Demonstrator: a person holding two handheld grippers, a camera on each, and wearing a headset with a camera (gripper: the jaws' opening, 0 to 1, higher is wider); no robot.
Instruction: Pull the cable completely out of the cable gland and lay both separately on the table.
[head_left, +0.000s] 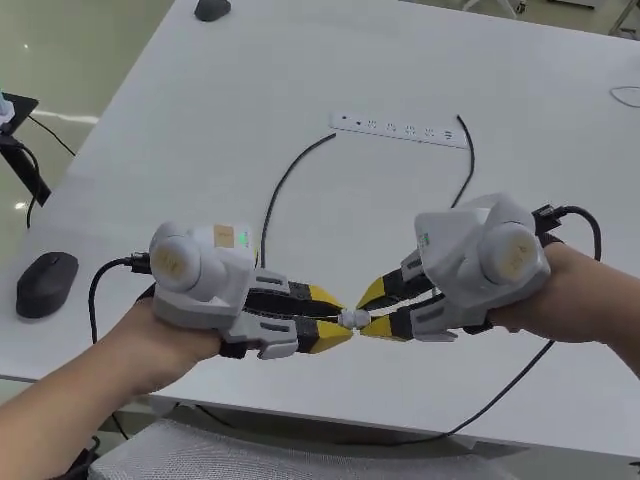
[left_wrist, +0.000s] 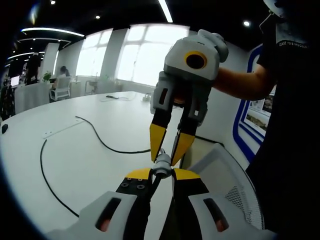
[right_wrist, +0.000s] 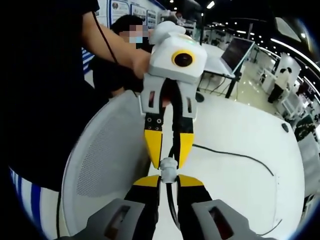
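At the far left I see a dark mouse lying on the white surface. Next come my left tongs, held above the near edge and pointing right. They are closed to a narrow gap on one end of the pale cable gland. The gland sits off the surface, caught between the two sets of yellow tips. In the right gripper view a thin black cable runs out of the gland and back between the jaws, so it is still threaded through. My right tongs meet the left ones tip to tip and are pinched just as tightly on the gland's other end. Farther back a white power strip lies flat.
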